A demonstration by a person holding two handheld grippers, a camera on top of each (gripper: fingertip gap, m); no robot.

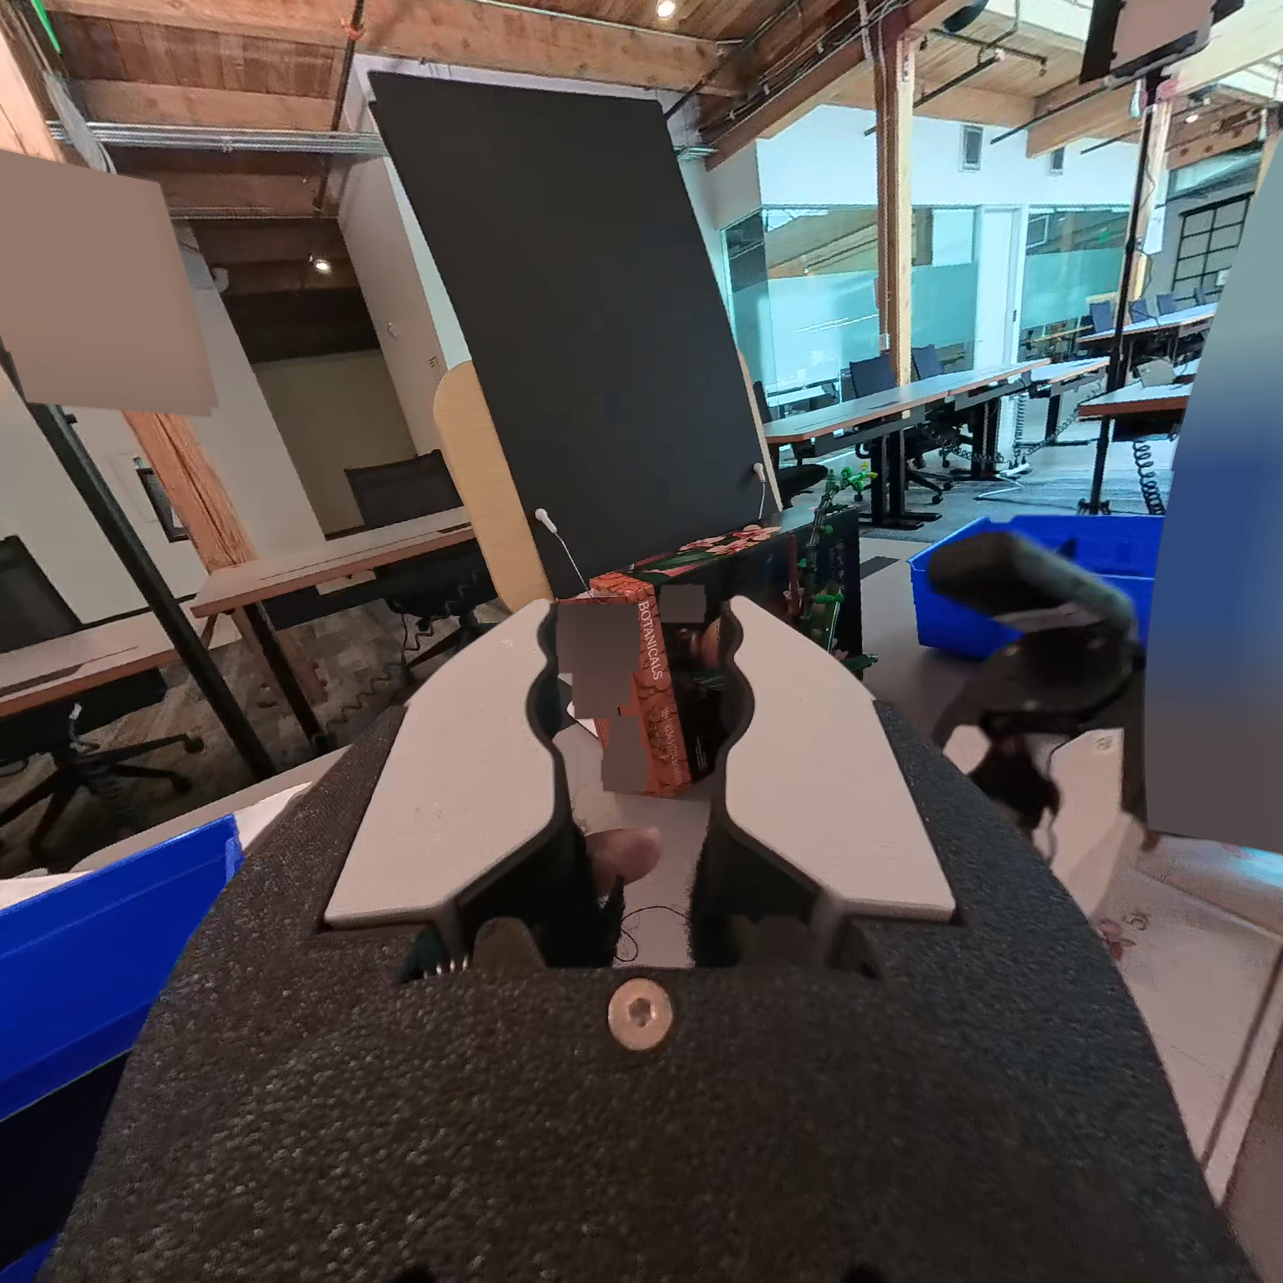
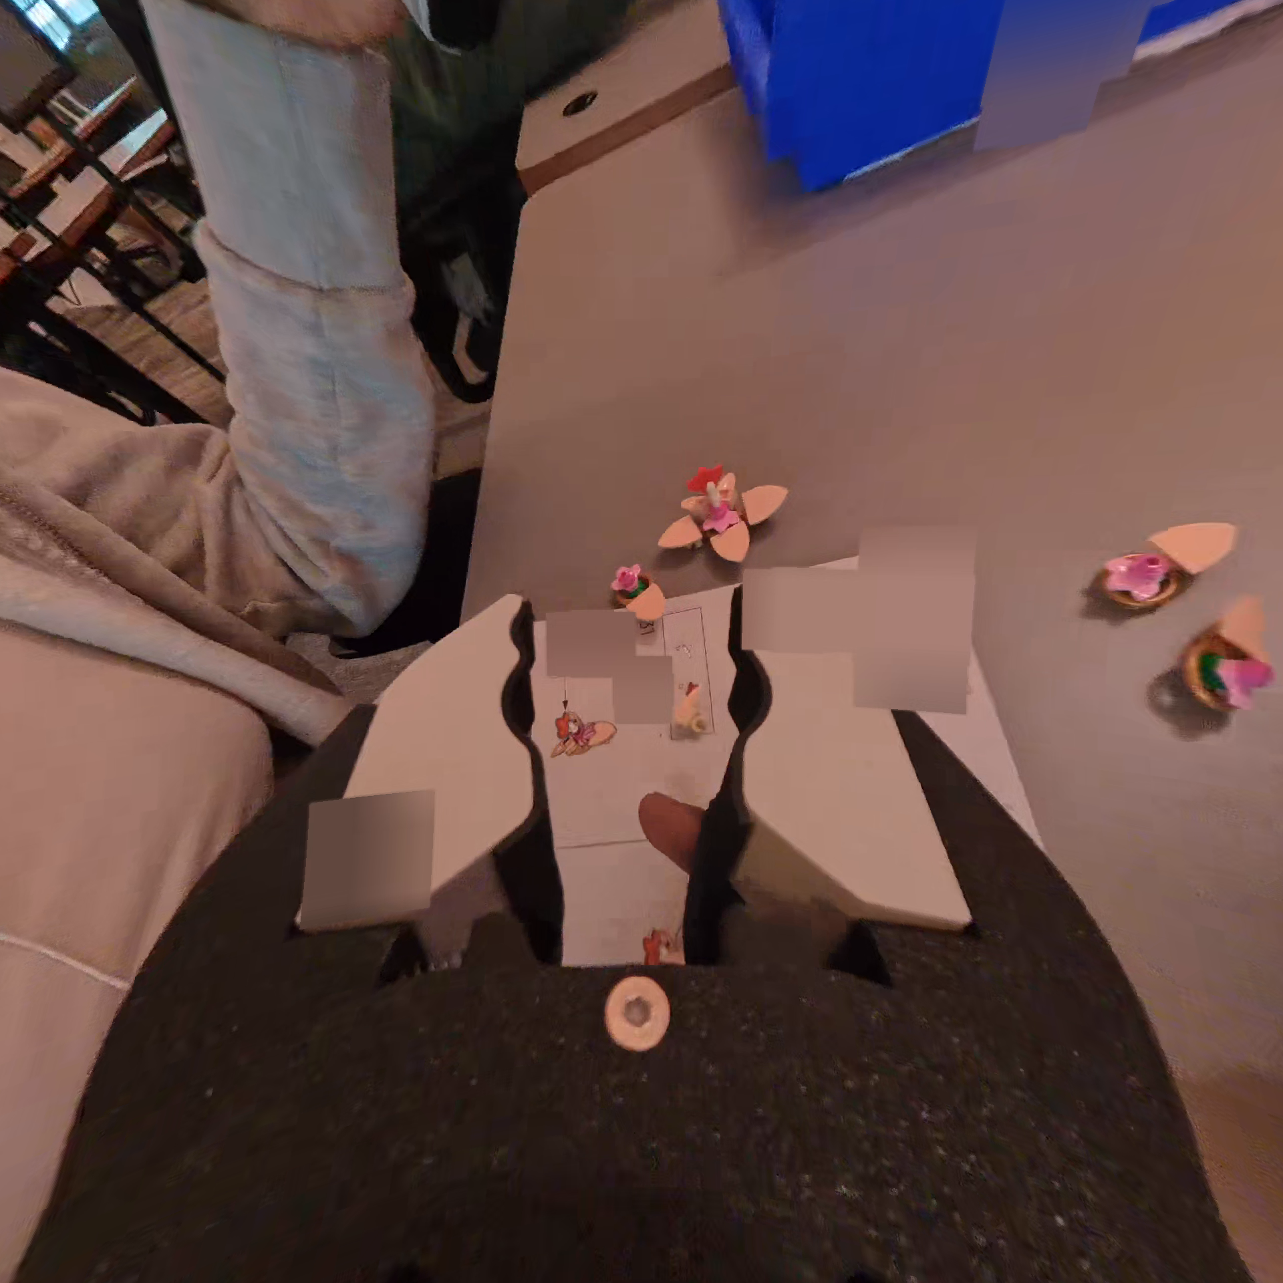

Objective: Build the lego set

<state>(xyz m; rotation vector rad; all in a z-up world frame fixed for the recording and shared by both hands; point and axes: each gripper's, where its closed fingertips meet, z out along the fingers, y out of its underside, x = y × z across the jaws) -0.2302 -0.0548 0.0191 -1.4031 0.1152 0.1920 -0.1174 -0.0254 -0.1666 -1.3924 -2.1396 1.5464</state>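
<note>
Now both grippers hang parted and empty, the right gripper over the instruction booklet with the finished pink flower at twelve o'clock, so probably checking the step before picking a half-built blossom at two o'clock, left gripper idle.

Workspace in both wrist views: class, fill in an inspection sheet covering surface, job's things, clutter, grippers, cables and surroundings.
Surface: grey table, mostly bare.
Job's things: finished flower; three partial flower pieces; instruction sheet under the right gripper; set box standing upright.
Clutter: blue bins.
Grippers: left gripper open, empty; right gripper open, empty.
Cables: thin white cords at the black board.
Surroundings: office desks, chairs; person's sleeve.
</note>
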